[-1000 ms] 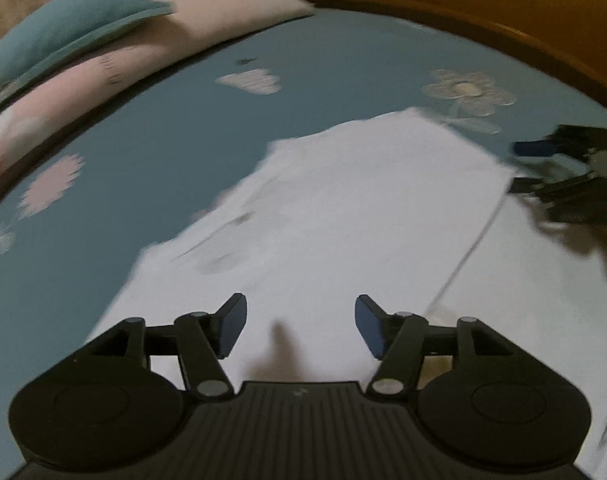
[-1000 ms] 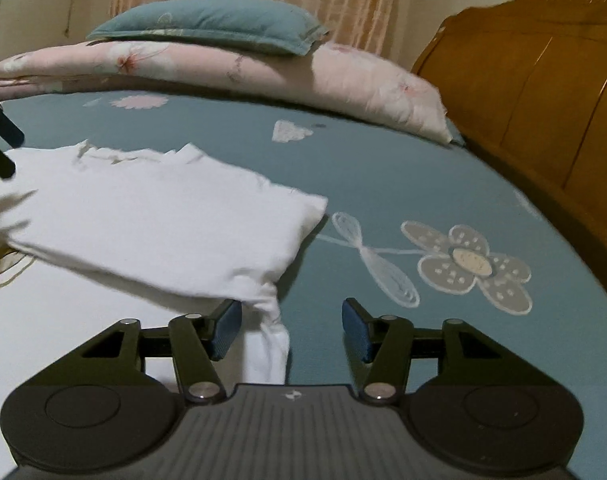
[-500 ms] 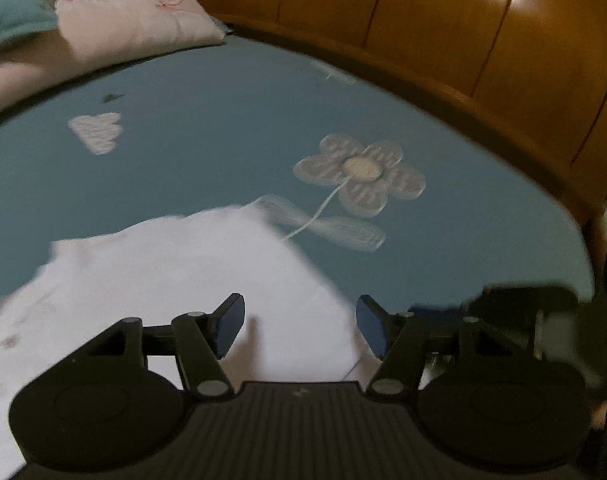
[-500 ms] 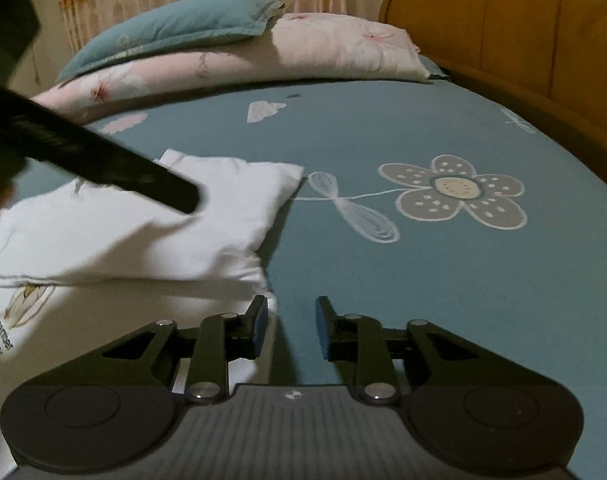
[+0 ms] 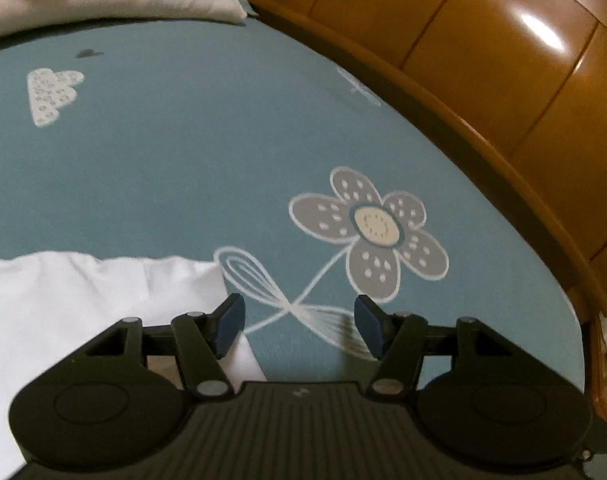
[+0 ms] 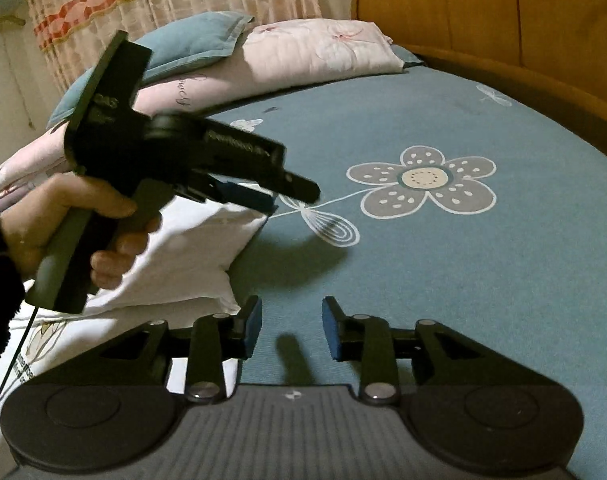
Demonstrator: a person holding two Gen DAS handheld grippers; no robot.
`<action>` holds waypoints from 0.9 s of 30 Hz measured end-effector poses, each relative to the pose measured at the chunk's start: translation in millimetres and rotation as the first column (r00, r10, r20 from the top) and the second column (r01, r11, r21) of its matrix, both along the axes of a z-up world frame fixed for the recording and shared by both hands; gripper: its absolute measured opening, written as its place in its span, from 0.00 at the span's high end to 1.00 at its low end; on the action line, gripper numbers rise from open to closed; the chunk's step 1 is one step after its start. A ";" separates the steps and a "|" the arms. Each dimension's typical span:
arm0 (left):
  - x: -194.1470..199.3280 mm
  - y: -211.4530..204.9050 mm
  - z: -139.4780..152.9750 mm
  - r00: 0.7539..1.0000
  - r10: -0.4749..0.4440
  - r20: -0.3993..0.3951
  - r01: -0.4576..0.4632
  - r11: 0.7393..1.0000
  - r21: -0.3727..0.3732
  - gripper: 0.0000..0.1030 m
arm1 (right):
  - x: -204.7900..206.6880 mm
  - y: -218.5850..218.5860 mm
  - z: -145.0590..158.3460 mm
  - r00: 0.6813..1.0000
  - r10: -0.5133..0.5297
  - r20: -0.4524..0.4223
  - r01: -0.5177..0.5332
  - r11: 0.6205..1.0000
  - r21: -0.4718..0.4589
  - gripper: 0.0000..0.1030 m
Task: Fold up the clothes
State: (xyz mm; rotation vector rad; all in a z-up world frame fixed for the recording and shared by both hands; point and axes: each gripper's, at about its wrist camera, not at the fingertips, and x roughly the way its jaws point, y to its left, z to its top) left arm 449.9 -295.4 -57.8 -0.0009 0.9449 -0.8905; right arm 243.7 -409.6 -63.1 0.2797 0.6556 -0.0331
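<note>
Now, on my left wrist view, the left gripper [image 5: 299, 326] hangs over the blue sheet [image 5: 175, 152], jaws wide apart with nothing between them. The white shirt [image 5: 83, 304] lies at 9 o'clock, its folded corner reaching just under my left pad. A printed flower [image 5: 371, 232] sits at 1 o'clock, and the headboard [image 5: 483, 60] curves across the upper right.

On my right wrist view, the right gripper [image 6: 291, 330] has just been opening its jaws; they stand moderately apart over bare sheet, empty. The shirt [image 6: 191, 256] lies at 10 o'clock, folded edge just beside my left pad. Above it my left hand [image 6: 63, 224] holds the left gripper [image 6: 287, 196], its tips over the shirt's far corner. Pillows [image 6: 263, 56] lie at 11 o'clock, before a curtain [image 6: 143, 4].
</note>
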 end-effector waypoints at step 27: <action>-68.2 55.3 28.5 0.991 -0.070 -0.117 0.060 0.994 -0.090 0.23 | -0.9 -11.8 -3.0 1.000 0.002 -0.026 -0.001 0.999 0.050 0.48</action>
